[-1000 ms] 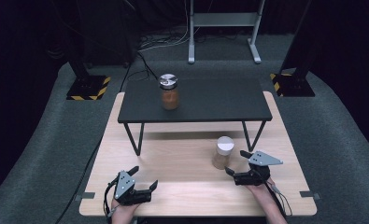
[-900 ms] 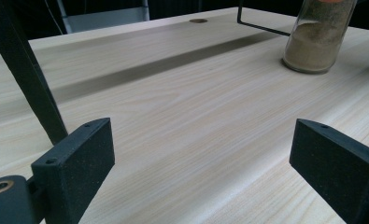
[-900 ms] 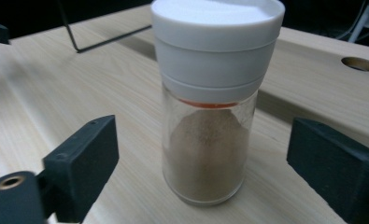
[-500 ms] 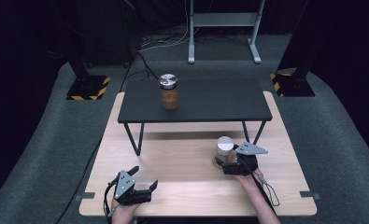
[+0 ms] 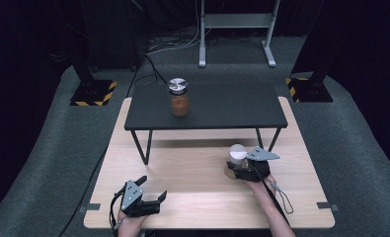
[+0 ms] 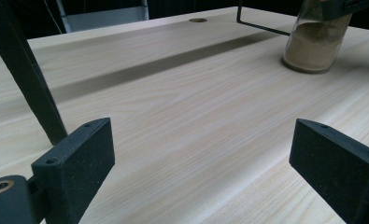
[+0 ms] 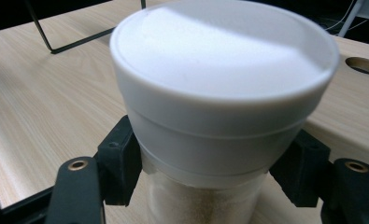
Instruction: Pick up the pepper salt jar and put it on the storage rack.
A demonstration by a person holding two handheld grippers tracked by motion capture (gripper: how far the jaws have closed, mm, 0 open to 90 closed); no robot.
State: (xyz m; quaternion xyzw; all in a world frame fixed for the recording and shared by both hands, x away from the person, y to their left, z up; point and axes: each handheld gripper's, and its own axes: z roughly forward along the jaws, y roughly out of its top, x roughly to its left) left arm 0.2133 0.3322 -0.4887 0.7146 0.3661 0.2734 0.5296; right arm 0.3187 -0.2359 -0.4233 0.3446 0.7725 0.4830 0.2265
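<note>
White-lidded jar (image 5: 237, 159) of tan powder stands upright on the wooden table (image 5: 192, 173), toward its right edge and just in front of the right legs of the black shelf (image 5: 207, 106).

Starting at the left, the left gripper (image 5: 152, 193) rests near the table's front edge, toward the front left corner, its jaws spread wide with bare wood between them. In the left gripper view the two black pads (image 6: 79, 154) stand far apart, and the jar (image 6: 315, 44) shows well beyond them at the upper right.

On the raised black shelf, near its left end, a second jar (image 5: 178, 96) with a metal lid and brown contents stands upright.

Farther right, the right gripper (image 5: 236, 170) has just been closing its jaws, and the white-lidded jar sits between them. In the right gripper view the pads (image 7: 121, 161) press on the glass from both sides just under the white lid (image 7: 219, 70), pinching the jar. A grey three-cornered plate (image 5: 262, 155) tops this gripper, and a cable trails back toward the front edge.
</note>
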